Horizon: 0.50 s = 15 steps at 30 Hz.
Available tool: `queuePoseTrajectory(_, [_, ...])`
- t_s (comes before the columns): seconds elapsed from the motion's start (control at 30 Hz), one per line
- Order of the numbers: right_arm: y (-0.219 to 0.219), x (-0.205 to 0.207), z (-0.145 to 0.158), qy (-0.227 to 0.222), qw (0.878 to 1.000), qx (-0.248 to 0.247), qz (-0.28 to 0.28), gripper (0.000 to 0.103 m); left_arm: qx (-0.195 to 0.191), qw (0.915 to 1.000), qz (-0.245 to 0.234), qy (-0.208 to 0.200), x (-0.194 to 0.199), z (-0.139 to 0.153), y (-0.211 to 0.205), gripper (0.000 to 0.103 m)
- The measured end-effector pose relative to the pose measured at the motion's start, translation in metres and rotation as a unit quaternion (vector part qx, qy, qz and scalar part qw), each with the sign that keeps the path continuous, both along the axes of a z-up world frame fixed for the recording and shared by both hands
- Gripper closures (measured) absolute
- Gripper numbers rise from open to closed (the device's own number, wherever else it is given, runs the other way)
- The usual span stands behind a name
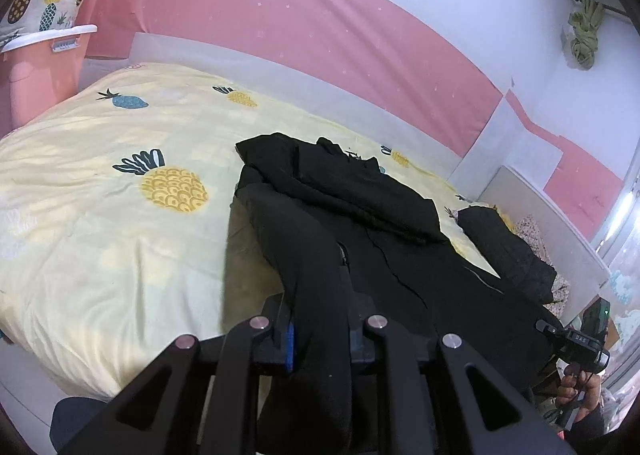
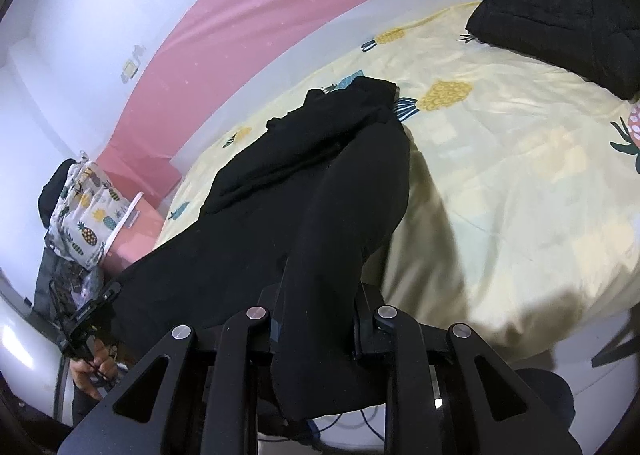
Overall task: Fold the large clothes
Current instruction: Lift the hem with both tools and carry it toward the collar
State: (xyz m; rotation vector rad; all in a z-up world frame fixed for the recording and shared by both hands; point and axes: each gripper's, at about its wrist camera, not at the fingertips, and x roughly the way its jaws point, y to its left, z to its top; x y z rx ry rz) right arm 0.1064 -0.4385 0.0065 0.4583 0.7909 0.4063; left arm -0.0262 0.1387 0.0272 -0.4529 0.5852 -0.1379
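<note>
A large black garment (image 1: 360, 215) lies across the yellow pineapple-print bedcover (image 1: 100, 183), its far part bunched in folds. My left gripper (image 1: 320, 295) is shut on the near left edge of the garment, and the cloth hangs down through its jaws. In the right wrist view the same black garment (image 2: 304, 159) stretches away from me. My right gripper (image 2: 320, 295) is shut on its near right edge, with a flap drooping below the fingers. Both held edges are lifted off the bed. Cloth hides the fingertips in both views.
A second folded black garment (image 2: 560, 31) rests on the far right of the bedcover (image 2: 500, 195). A pink bin (image 1: 44, 67) with pineapple-print cloth stands left of the bed. A pink and white wall (image 1: 280, 15) lies behind. The person's other hand (image 1: 576, 387) shows at the lower right.
</note>
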Motion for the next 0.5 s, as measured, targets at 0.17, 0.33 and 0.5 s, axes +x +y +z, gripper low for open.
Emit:
queuePoseTrajectory(0.17, [-0.008,0.004,-0.003,0.008,1.0,0.012,-0.003,0.082,-0.009,0.9999,-0.005,-0.001,0.003,0.004,0.003,0.087])
queuePoseTrajectory(0.33, [-0.011,-0.006,0.015,-0.01,1.0,0.017,-0.006,0.083,-0.017,0.9996,-0.008,-0.019,-0.01,0.022,0.002,0.087])
queuePoseTrajectory(0.5, [-0.015,-0.027,0.042,-0.042,0.998,0.034,-0.012,0.083,-0.026,0.9986,-0.011,-0.043,-0.025,0.041,0.003,0.087])
